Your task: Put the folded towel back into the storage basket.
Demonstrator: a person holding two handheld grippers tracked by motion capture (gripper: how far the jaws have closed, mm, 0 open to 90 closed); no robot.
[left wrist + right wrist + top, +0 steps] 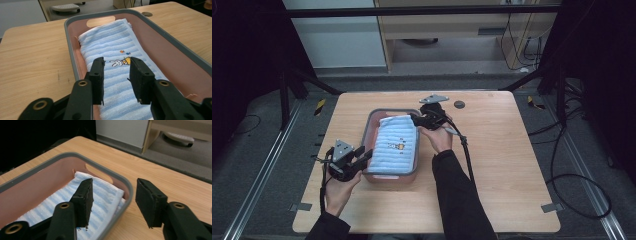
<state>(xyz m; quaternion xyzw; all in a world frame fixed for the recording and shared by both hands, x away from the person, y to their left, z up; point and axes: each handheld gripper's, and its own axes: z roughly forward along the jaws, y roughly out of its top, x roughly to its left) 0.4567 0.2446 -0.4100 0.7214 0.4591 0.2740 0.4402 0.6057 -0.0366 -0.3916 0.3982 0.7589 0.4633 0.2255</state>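
Left gripper (116, 75): jaws parted, empty, over the near end of the striped towel (117, 67).
Right gripper (113, 202): jaws spread, straddling the far rim.
Towel: folded inside the pink bin (372, 125).
Table (512, 165): small dark disc (459, 104) beyond the bin.

looks like a lab recording setup, wooden surface (492, 165) on grey carpet, black metal frame (422, 11), floor rails (259, 175), loose cables (579, 200)
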